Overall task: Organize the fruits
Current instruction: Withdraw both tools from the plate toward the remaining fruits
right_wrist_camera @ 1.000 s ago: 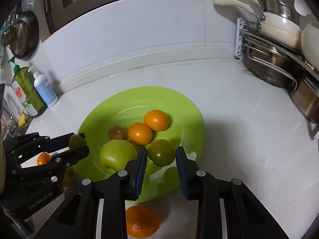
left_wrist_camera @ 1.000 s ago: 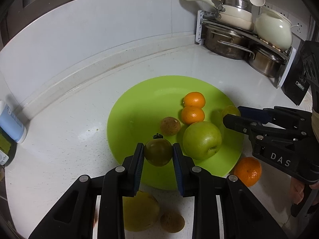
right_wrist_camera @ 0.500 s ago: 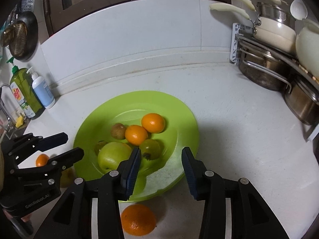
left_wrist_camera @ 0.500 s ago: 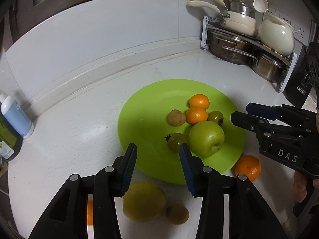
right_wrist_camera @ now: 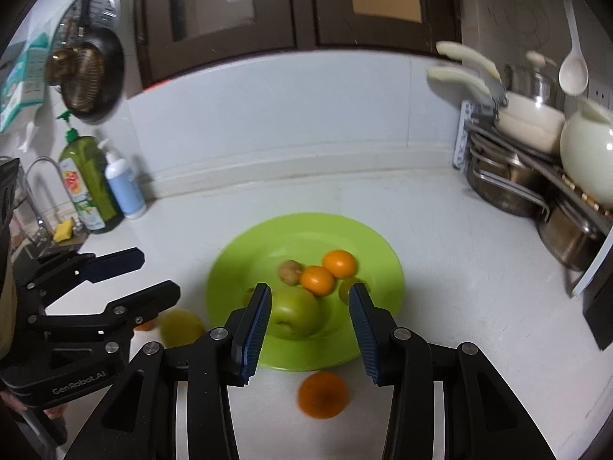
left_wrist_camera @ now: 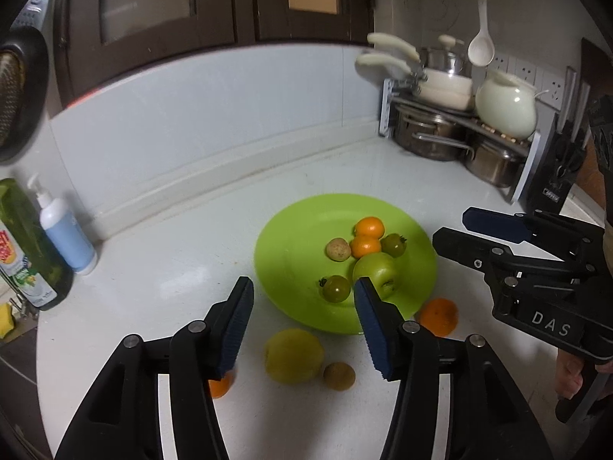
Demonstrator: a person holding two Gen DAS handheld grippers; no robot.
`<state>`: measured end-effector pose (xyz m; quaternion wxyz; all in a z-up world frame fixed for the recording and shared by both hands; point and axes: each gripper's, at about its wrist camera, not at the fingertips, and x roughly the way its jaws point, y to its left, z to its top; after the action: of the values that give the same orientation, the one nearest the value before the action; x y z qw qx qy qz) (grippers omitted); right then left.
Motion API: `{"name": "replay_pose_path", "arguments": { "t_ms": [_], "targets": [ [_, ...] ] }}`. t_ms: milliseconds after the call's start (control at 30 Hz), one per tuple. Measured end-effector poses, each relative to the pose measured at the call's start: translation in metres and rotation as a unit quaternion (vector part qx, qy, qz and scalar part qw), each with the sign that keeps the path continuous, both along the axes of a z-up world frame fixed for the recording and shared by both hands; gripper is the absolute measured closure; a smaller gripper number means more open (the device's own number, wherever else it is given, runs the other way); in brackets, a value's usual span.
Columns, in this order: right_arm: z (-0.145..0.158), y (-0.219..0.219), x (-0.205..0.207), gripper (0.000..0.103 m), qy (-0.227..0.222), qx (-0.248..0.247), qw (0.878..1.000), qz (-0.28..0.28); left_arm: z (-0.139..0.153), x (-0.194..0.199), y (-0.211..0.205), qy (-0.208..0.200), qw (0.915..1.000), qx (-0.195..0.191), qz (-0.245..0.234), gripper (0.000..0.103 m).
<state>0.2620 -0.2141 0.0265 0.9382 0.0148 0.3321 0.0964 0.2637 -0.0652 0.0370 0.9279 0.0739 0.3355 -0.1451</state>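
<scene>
The left tool (left_wrist_camera: 302, 322) points downward, its jaws opening with nothing between the blue pads. The right tool (right_wrist_camera: 310, 329) tilts down alike, jaws apart and empty, held just beside the left tool.

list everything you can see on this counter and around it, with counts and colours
plate: 1, lime green, mid counter
oranges on plate: 2, orange
green apple: 1, on plate
dark green fruits: 2, on plate
brown fruit: 1, on plate
oranges off plate: 2, on counter
yellow fruit: 1, on counter
small brown fruit: 1, beside it
bottles: 2, green and blue-white, left
pot rack: 1, right corner
left gripper: opening, empty
right gripper: open, empty
</scene>
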Motion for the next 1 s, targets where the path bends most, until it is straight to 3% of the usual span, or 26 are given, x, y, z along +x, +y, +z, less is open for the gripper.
{"name": "replay_pose_path", "arguments": {
  "t_ms": [533, 767, 867, 1000],
  "targets": [
    [0.033, 0.052, -0.049, 0.06, -0.046, 0.008, 0.998, 0.035, 0.034, -0.054, 0.053, -0.052, 0.9984, -0.004, 0.021, 0.039],
    [0.033, 0.074, -0.054, 0.06, -0.048, 0.01, 0.998, 0.034, 0.032, -0.062, 0.08, -0.059, 0.9975, 0.005, 0.037, 0.035],
    [0.029, 0.08, -0.056, 0.052, -0.046, 0.012, 0.998, 0.033, 0.027, -0.064, 0.089, -0.06, 0.9972, 0.013, 0.043, 0.035],
    [0.022, 0.091, -0.06, 0.052, -0.043, 0.006, 0.999, 0.03, 0.02, -0.068, 0.1, -0.059, 0.9972, 0.016, 0.044, 0.034]
  ]
}}
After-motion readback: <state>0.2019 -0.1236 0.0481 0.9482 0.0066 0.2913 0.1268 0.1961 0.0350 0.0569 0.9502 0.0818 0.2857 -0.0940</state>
